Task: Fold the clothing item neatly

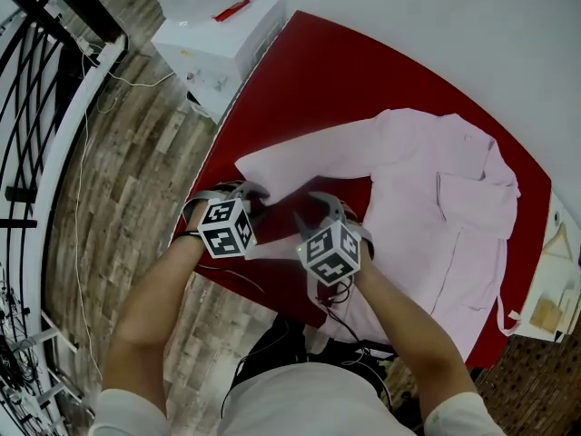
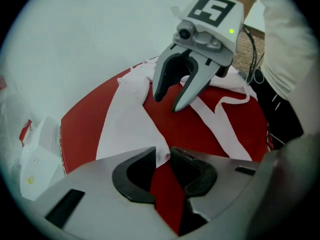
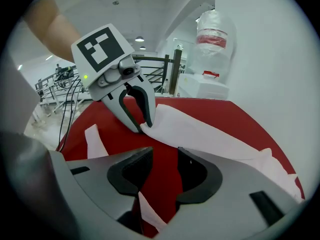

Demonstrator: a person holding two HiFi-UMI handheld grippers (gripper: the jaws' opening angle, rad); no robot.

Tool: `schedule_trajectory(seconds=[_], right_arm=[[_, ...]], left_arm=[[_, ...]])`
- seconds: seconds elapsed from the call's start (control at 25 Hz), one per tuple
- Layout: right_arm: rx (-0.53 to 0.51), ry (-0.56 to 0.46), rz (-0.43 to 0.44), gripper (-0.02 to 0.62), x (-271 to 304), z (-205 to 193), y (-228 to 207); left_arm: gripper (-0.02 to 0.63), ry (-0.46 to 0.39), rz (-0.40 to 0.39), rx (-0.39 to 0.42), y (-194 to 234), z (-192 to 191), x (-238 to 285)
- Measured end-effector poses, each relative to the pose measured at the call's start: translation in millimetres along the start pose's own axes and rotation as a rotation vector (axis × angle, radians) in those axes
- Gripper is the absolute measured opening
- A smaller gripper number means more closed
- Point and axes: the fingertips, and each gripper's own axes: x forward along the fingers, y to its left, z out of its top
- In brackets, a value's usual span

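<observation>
The left tongs (image 2: 162,156) stood narrowly apart, the corner of a pale sleeve (image 2: 127,119) lying between their tips but not pinched. The right tongs (image 3: 165,156), just beside them, were held wider and gripped nothing, with a thin strip (image 3: 150,211) of the same pale cloth lying under their gap. Both pointed down near the front edge of the red surface (image 1: 300,71), where the pink garment (image 1: 445,216) lay spread flat toward the right, its long sleeve stretched leftward to the tongs, and a wood-plank floor (image 1: 136,180) ran beyond the surface's edge.
</observation>
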Motion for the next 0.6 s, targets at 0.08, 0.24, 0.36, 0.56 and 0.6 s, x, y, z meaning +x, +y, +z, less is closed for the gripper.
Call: schedule_trajectory(seconds=[0.08,0.24,0.36,0.56,0.6], right_arm=[[0.005,0.001,0.003,0.137,0,-2,1],[0.008,0.003,0.004,0.137,-1,-3,1],[0.01,0.001,0.004,0.137,0,-2,1],[0.021,-0.012,-0.001,0.137,-1,-2,3],[0.022,-0.018,-0.003,0.137,0,-1,3]], left_arm=[[0.081,-0.004,-0.03,0.002,-2,0,1],[0.058,-0.003,-0.037,0.008,0,0,1],[0.017,-0.008,-0.032,-0.055,3,0,2],[0.015,-0.168,-0.082,-0.415,20,23,-11],[0.015,-0.214,-0.089,-0.502,27,29,-17]])
